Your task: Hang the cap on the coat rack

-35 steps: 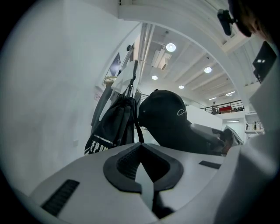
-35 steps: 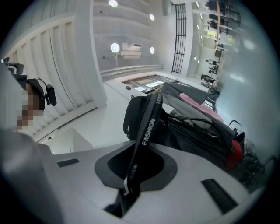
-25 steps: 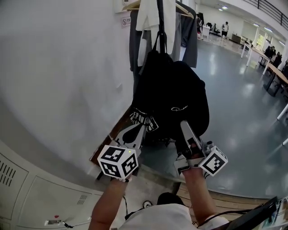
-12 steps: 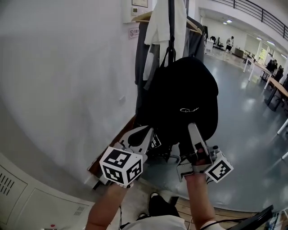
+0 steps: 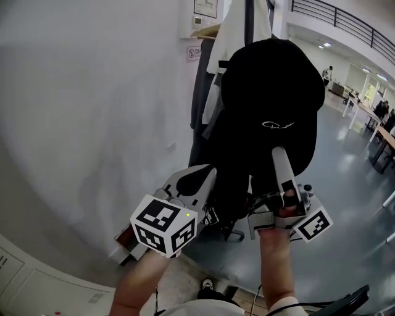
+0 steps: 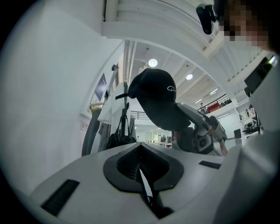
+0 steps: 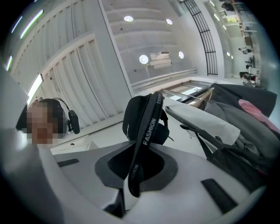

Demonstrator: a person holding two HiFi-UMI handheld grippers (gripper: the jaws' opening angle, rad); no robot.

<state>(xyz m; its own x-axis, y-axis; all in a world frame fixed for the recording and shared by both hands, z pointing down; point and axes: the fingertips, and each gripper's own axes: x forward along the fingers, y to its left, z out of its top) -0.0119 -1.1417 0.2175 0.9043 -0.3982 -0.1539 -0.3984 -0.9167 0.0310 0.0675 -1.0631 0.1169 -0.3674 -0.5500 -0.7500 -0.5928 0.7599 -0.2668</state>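
We've raised the cap (image 5: 271,92) toward the coat rack (image 5: 249,13), the right gripper (image 5: 279,154) jaws pinching its strap to carry it, the left gripper (image 5: 207,174) jaws closed, empty.

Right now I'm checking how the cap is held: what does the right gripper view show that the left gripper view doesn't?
Only the right gripper view shows the right gripper shut on the cap at its lettered brim, seen edge-on, plus a pink garment. Only the left gripper view shows the cap's side with its white logo, and the left gripper with its jaws together and nothing between them. Both show the cap and the hanging white garment.
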